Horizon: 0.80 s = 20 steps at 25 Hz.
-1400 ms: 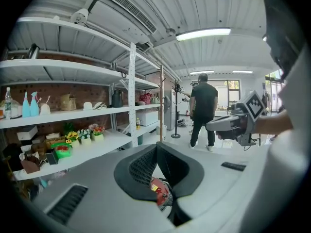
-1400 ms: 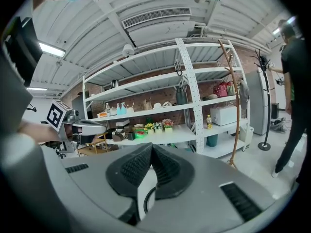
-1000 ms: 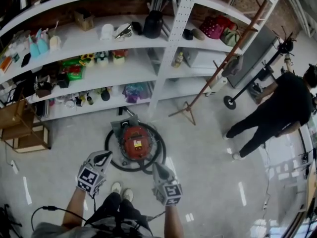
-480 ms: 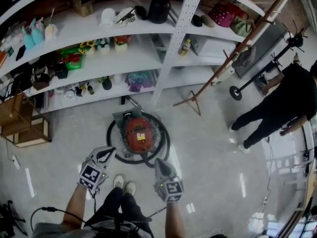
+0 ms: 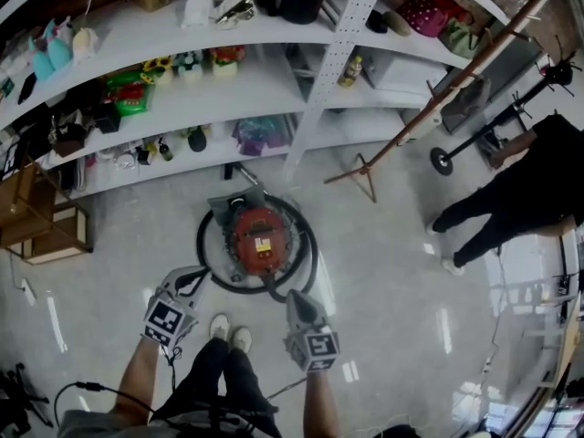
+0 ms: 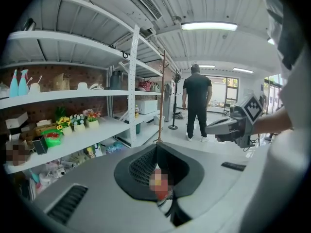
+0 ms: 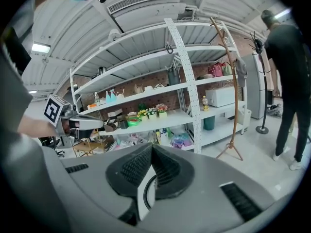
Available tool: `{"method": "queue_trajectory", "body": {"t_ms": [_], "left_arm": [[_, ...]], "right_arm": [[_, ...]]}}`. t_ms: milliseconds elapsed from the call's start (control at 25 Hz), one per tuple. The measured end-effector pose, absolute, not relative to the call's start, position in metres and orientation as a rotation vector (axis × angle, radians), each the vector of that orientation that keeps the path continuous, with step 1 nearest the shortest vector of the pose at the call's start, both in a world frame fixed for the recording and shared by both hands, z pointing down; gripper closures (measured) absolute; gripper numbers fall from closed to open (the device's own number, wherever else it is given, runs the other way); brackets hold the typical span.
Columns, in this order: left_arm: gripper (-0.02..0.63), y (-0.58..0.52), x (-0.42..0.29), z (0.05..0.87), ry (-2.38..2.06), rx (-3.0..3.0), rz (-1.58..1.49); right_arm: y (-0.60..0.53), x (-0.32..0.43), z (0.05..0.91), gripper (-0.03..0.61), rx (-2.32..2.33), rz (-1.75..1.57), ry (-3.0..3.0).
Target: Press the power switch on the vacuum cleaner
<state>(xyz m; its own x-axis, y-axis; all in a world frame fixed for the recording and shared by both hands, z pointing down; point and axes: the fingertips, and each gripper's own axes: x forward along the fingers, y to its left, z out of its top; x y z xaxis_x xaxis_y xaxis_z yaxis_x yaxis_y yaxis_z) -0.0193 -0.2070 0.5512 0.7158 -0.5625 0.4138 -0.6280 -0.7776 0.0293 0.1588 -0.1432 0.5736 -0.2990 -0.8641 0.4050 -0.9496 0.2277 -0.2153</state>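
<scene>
1. The vacuum stands on the floor at 12 o'clock from my shoes, just before the shelves. It has a red top, and its black hose is looped round it. I cannot pick out the power switch.
2. The left gripper is at the vacuum's 7 o'clock. Its tip overlaps the hose loop's edge in the head view. In its own view the jaws are clenched tip to tip on nothing, and red shows through the gap behind them.
3. The right gripper is at the vacuum's 5 o'clock, its tip at the loop's lower edge. Its jaws are likewise closed and empty.
4. Both gripper views look level across the room toward the shelves, and each one catches the other gripper off to its side.
5. Compared with a second ago, both grippers sit in almost the same spots in the head view, and both have crept slightly toward 12 o'clock.
6. The vacuum now sits a little higher in the view and a shade toward 3 o'clock. The shelves have slid the same way, and the top shelf is now cut off by the edge.
7. The person at 3 o'clock was wholly in view and is now partly cut by the frame's edge, beside the coat stand.
</scene>
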Motion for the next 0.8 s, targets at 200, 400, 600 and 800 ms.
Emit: {"method": "queue_trajectory", "body": {"t_ms": [200, 400, 600, 800], "left_arm": [[0.621, -0.219, -0.017, 0.570, -0.961, 2.741, 0.576], [0.621, -0.230, -0.017, 0.589, -0.953, 2.736, 0.593], [0.621, -0.237, -0.016, 0.613, -0.951, 2.709, 0.606], [0.621, -0.245, -0.014, 0.642, -0.936, 2.702, 0.627]], "right_arm": [[-0.150, 0.163, 0.601, 0.566, 1.719, 0.685, -2.268], [-0.157, 0.163, 0.630, 0.566, 1.722, 0.726, -2.258], [-0.167, 0.164, 0.651, 0.566, 1.719, 0.746, -2.255], [-0.174, 0.170, 0.673, 0.566, 1.701, 0.746, -2.242]]}}
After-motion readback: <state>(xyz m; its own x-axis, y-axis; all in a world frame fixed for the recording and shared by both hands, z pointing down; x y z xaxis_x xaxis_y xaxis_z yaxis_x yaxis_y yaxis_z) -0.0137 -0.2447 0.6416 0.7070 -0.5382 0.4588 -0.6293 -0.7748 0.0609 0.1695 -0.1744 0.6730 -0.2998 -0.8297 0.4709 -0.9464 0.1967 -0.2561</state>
